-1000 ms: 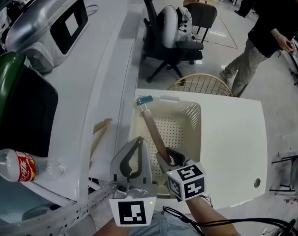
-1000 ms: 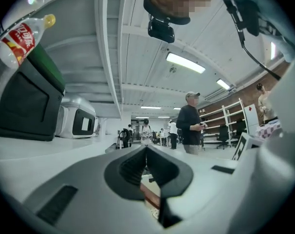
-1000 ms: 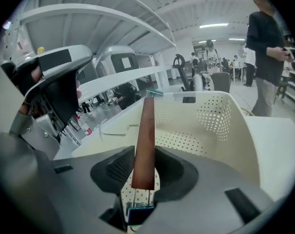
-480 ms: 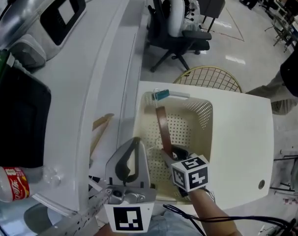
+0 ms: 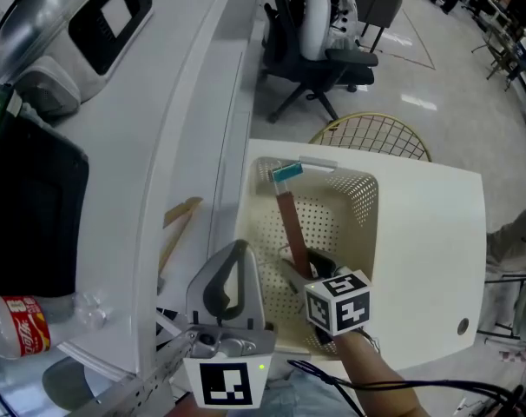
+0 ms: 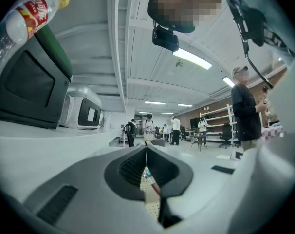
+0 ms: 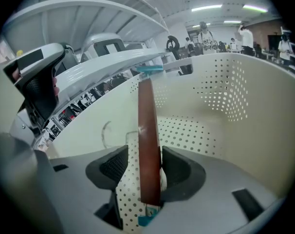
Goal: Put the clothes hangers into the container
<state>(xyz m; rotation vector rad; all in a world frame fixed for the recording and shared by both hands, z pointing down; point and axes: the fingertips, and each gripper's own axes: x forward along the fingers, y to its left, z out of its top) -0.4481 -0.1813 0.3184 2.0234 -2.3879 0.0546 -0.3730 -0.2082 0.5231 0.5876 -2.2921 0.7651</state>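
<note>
A brown wooden hanger (image 5: 291, 224) with a teal clip (image 5: 286, 173) stands tilted inside the cream perforated basket (image 5: 360, 191), its top resting near the far rim. My right gripper (image 5: 308, 272) reaches into the basket at the hanger's lower end. In the right gripper view the hanger (image 7: 148, 145) runs up between the jaws of that gripper (image 7: 146, 167), which are opening; the left pad stands clear of the wood. My left gripper (image 5: 239, 247) hovers outside the basket's left wall, shut and empty. A second wooden hanger (image 5: 178, 228) lies on the white counter.
The basket sits on a white table (image 5: 437, 259) beside a long white counter (image 5: 150, 137). A drink bottle (image 5: 20, 324) and a black case (image 5: 29, 207) lie at left. A wire chair (image 5: 371, 137) and an office chair (image 5: 324, 42) stand beyond.
The right gripper's jaws have spread away from the hanger, which now stands steeper in the basket. The person at the upper right has left the view.
</note>
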